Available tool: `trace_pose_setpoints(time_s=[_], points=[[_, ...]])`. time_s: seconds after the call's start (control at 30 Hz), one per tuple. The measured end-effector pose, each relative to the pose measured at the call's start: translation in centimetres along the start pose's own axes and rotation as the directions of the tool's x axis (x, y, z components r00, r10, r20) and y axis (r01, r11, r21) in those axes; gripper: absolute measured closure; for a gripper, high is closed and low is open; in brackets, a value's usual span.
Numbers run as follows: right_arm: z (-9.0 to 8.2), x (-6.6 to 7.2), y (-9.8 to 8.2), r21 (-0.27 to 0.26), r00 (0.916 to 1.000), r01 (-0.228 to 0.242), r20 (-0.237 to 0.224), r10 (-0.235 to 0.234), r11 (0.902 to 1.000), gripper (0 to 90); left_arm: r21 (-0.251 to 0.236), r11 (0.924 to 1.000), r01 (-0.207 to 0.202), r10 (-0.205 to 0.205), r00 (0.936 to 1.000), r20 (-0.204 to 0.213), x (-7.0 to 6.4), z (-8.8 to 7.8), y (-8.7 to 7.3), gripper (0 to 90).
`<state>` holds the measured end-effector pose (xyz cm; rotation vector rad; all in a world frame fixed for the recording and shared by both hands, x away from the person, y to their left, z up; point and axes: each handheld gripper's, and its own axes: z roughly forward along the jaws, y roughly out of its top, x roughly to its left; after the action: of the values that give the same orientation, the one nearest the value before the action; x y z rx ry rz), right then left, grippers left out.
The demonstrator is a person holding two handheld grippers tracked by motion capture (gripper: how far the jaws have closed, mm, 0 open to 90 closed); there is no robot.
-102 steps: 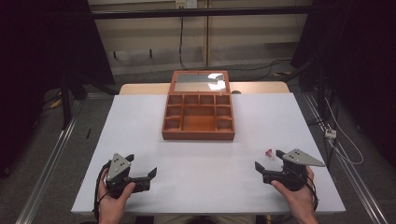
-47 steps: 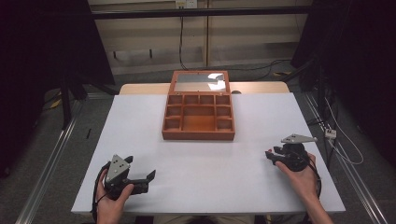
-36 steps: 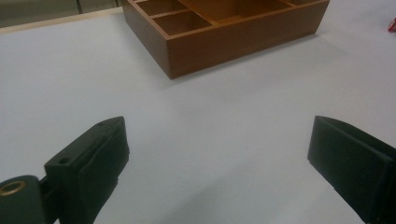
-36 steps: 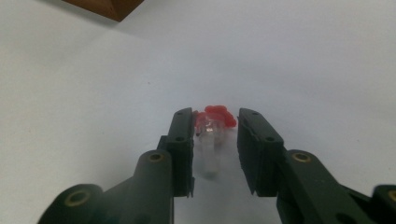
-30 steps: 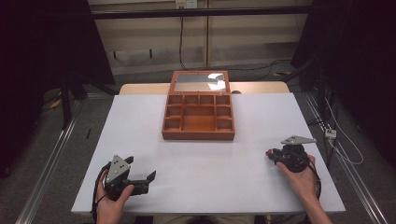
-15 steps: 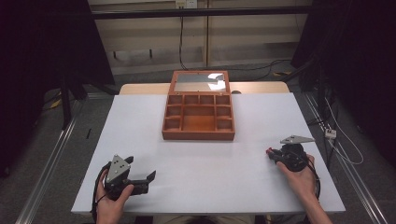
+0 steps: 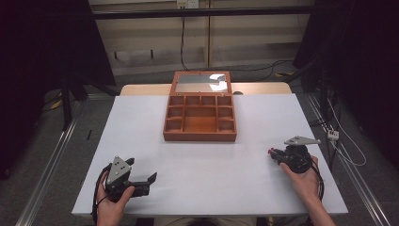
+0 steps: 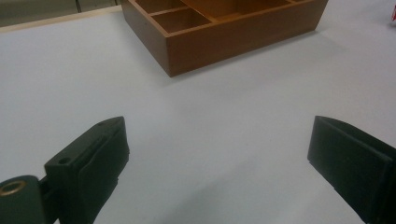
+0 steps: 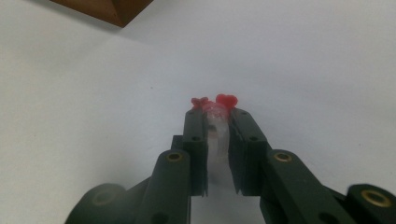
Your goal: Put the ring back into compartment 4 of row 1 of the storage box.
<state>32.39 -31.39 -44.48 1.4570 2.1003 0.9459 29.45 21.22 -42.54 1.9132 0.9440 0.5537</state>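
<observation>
A small clear piece with red heart-shaped ends [image 9: 226,99] sits between the jaws of my right gripper [image 9: 215,112], which is shut on it just above the white table. From above, that right gripper [image 7: 272,153] is at the table's right side, its tips pointing left, with the red bit [image 7: 270,151] showing at them. My left gripper [image 7: 151,181] rests near the front left edge, open wide with nothing between its jaws [image 8: 219,154]. An open wooden box [image 7: 200,117] with several compartments stands at the table's back middle.
The box's mirrored lid [image 7: 201,84] leans up at the back. The box corner [image 9: 102,9] lies ahead and left of the right gripper, and the box side [image 8: 224,42] lies ahead of the left one. White table surface [image 7: 211,160] spreads between both grippers.
The right gripper moved forward from the front edge to the small red-and-clear piece and shut on it. Over the last second it barely shifted. The left gripper stayed put.
</observation>
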Motion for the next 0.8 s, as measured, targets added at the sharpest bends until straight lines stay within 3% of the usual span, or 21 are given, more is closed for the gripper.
trace_pose_setpoints(time_s=[0.3, 0.33, 0.6, 0.8], points=[[-0.6, 0.4, 0.2, -0.040, 0.9996, 0.008, -0.027, -0.009, 0.9992, 78.1, 0.004, 0.9999, 0.015, -0.015, 0.9999, 0.006, 0.1, 0.0, 0.0, 5.0], [-0.9, 0.8, 0.3, -0.066, 0.9991, 0.024, -0.033, -0.026, 0.9975, 78.1, 0.003, 0.9997, 0.023, -0.023, 0.9997, 0.005, 0.1, 0.1, 0.0, 5.0], [-1.5, 1.6, 0.6, -0.093, 0.9968, 0.035, -0.068, -0.041, 0.9951, 78.1, 0.004, 0.9999, 0.011, -0.011, 0.9999, -0.005, 0.2, 0.1, 0.1, 5.0], [-1.9, 2.1, 1.2, -0.124, 0.9937, 0.048, -0.095, -0.060, 0.9912, 78.1, 0.000, 0.9992, 0.039, -0.039, 0.9991, -0.013, 0.7, 0.1, 0.0, 5.0]])
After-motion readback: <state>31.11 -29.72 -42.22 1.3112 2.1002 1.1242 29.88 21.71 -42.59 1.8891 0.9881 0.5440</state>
